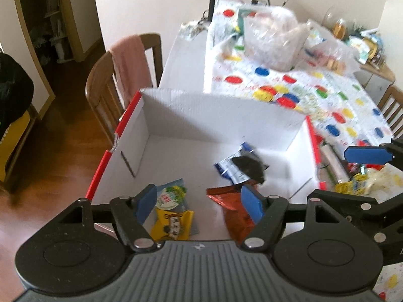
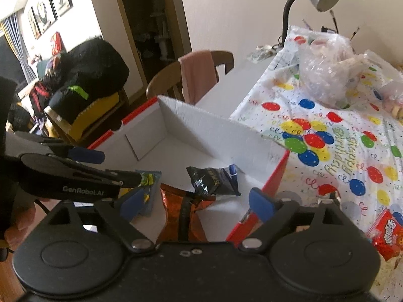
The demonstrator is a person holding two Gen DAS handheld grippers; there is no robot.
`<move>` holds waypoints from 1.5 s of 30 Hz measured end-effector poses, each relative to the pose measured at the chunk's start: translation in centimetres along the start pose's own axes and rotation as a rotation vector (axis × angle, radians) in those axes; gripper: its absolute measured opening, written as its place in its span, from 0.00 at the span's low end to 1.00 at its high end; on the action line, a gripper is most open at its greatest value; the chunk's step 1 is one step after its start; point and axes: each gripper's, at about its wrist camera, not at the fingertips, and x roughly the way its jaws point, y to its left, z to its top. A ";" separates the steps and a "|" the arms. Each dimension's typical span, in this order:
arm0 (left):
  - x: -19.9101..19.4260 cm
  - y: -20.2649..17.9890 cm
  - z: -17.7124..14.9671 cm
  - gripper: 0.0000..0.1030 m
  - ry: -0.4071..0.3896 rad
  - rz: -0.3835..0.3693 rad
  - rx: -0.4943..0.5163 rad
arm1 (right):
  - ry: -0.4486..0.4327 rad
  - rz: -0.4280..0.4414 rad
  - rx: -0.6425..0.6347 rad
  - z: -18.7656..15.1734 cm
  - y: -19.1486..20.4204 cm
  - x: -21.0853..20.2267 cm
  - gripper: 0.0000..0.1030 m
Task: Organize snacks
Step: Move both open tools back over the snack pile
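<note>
1. Risk, as I judge it — the loose snacks beside the box (image 1: 302,136), like the red packet (image 2: 388,231) on the tablecloth (image 2: 340,151), may be missed or knocked off.
2. Left gripper (image 1: 199,201) — jaws spread, holding nothing, above the orange packet (image 1: 234,209) in the box.
3. Right gripper (image 2: 196,201) — jaws wide, nothing between them.

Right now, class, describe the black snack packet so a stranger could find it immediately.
Start at the white cardboard box with red edges on the table. Inside, toward its right side, the black snack packet lies on a blue-and-white packet. It is the only black wrapper; its neighbours are orange, yellow and green.
</note>
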 end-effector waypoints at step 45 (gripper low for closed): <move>-0.3 -23.8 -4.4 0.83 -0.094 -0.252 0.204 | -0.034 -0.132 -0.007 -12.0 -19.3 -13.5 0.99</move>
